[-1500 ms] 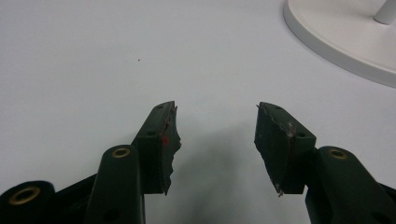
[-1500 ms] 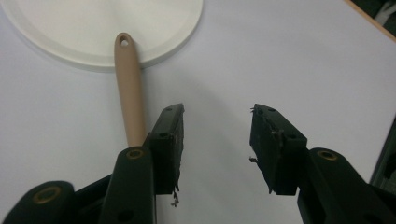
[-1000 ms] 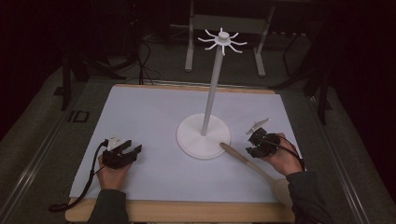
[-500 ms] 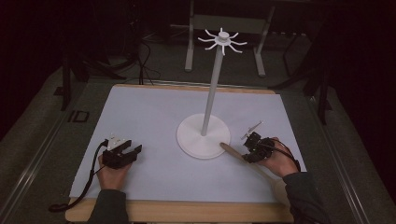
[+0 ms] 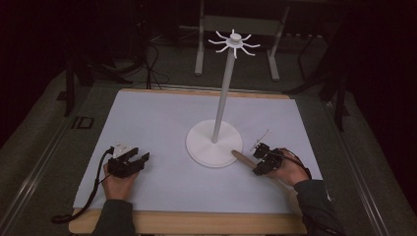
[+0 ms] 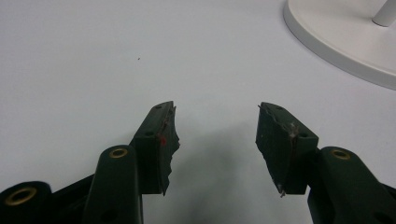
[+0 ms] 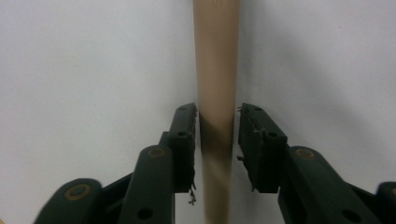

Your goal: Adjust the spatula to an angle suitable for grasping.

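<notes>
The right gripper [image 7: 217,122] has its jaws closing around a wooden stick [image 7: 215,70] lying flat on the white sheet [image 5: 157,123] beside the stand's base [image 5: 206,147], while the left gripper [image 6: 215,122] rests wide open, empty.

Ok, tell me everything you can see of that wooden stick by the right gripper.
The wooden stick is a plain, pale tan, smooth strip, looking like unfinished wood. It lies flat on the white sheet, running diagonally, its far rounded tip at the edge of the white stand base. The right gripper straddles it, jaws close on either side, the left jaw touching, a thin gap at the right.
</notes>
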Demonstrator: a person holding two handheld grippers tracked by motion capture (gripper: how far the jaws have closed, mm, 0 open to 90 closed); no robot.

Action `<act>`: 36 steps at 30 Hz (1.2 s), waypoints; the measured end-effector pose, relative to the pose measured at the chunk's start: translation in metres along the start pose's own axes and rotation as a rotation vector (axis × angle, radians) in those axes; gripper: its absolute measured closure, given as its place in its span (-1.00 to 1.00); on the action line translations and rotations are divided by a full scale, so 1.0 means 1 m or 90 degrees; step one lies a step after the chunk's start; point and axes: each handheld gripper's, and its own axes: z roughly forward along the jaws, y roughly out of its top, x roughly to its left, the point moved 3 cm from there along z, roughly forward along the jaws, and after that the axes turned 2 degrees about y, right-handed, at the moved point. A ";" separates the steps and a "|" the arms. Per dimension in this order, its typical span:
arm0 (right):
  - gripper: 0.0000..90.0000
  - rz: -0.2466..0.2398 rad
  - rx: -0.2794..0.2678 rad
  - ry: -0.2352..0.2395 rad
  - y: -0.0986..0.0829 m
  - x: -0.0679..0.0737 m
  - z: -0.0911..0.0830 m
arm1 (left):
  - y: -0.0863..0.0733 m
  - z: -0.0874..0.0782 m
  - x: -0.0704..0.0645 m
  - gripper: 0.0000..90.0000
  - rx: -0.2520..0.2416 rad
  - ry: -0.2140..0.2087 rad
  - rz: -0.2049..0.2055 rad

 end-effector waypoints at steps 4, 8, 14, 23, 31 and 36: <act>0.54 0.002 0.012 0.008 0.000 -0.002 0.004 | 0.000 0.000 0.000 0.05 0.001 -0.001 0.000; 0.58 -0.002 0.024 0.017 0.001 -0.003 0.006 | 0.000 0.000 0.000 0.05 0.001 -0.001 0.000; 0.65 -0.012 0.028 0.007 0.002 -0.002 0.006 | 0.000 0.000 0.000 0.05 0.001 -0.001 0.000; 0.67 -0.019 0.028 0.001 0.001 -0.001 0.006 | 0.000 0.000 0.000 0.05 0.001 -0.001 -0.001; 0.67 -0.026 0.018 -0.008 0.000 0.002 0.002 | 0.000 0.000 0.000 0.05 0.001 -0.001 -0.002; 0.67 -0.022 -0.008 -0.014 -0.002 0.000 -0.009 | 0.000 0.000 0.000 0.05 0.002 -0.001 -0.002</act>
